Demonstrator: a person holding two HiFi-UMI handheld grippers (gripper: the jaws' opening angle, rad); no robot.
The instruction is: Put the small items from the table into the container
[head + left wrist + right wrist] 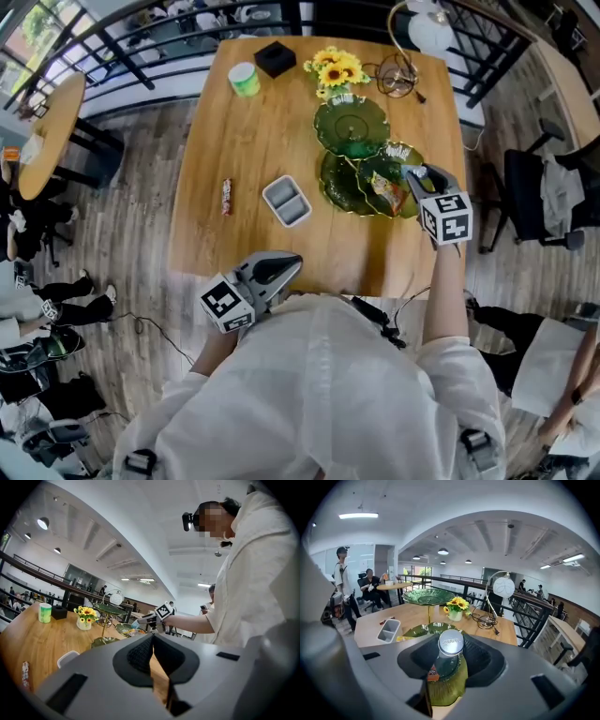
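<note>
My right gripper (pixel 417 183) (pixel 450 657) is shut on a small clear bottle with a grey cap (pixel 450 642), holding it over the lower green glass plate (pixel 339 183) (pixel 445 688) of a tiered stand. An orange wrapper (pixel 432 672) lies on that plate. The stand's upper plate (pixel 352 125) (pixel 428 596) is bare. A snack bar (pixel 226 196) (pixel 26 674) lies on the wooden table (pixel 244 141) at the left. My left gripper (pixel 281 267) (pixel 152 660) is shut and empty, hanging level at the table's near edge.
A grey two-compartment tray (pixel 287 201) (pixel 388 629) sits mid-table. At the far edge stand a green cup (pixel 244 79), a black box (pixel 275 58), a sunflower vase (pixel 336 67) and a lamp with a coiled cable (pixel 398 75). People sit at other tables.
</note>
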